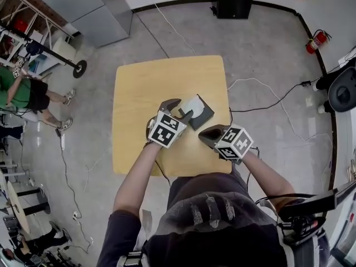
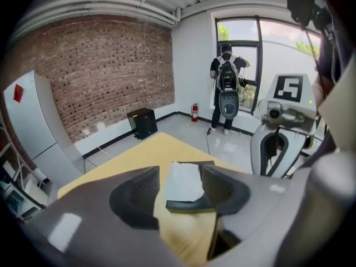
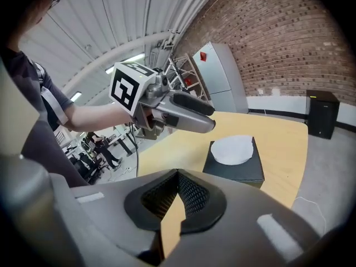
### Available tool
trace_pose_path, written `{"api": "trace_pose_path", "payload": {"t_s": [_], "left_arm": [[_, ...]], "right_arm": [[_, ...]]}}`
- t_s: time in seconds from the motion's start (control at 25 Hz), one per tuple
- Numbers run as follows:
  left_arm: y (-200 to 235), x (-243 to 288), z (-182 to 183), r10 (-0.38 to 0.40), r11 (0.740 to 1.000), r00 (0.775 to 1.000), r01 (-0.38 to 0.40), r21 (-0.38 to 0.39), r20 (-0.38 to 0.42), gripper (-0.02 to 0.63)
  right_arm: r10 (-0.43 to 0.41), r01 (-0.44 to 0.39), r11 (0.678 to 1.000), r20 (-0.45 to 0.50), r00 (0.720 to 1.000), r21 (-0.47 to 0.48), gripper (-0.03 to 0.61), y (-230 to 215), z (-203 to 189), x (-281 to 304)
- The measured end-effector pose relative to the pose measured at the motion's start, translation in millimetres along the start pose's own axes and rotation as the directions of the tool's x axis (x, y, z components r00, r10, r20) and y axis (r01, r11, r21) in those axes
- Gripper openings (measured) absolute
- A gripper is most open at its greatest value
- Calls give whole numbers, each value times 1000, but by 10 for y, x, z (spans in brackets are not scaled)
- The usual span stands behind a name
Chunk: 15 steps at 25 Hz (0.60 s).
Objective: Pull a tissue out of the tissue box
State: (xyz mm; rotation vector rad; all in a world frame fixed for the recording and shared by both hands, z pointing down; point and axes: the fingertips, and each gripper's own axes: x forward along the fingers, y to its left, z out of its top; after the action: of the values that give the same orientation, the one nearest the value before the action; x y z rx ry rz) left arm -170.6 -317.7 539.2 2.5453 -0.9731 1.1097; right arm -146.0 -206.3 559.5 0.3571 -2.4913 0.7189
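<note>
Tissue (image 2: 183,182) atop tissue box (image 2: 189,206) between spread left gripper (image 2: 181,171) fingers; right gripper (image 3: 178,177) fingers pressed together.

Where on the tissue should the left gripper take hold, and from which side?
Pinch the middle of the white tissue where it shows at the top opening of the tissue box. Come down from above with the open left gripper, one of its fingers on each side. The tissue lies low on the box's top face, so a sideways approach would likely meet the box wall.
</note>
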Motion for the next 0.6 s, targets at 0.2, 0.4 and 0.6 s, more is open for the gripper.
{"api": "trace_pose_path", "payload": {"t_s": [0.2, 0.4, 0.6], "left_arm": [[51, 238, -59, -16, 1000, 997, 18, 24, -82, 255], [50, 422, -109, -34, 998, 987, 43, 52, -156, 266], [10, 573, -177, -40, 996, 977, 56, 72, -210, 265]], "right_arm": [[26, -26, 999, -24, 999, 19, -2, -186, -37, 124], [3, -4, 1000, -31, 1000, -22, -2, -313, 69, 188], [-19, 18, 999, -31, 999, -50, -2, -414, 81, 271]]}}
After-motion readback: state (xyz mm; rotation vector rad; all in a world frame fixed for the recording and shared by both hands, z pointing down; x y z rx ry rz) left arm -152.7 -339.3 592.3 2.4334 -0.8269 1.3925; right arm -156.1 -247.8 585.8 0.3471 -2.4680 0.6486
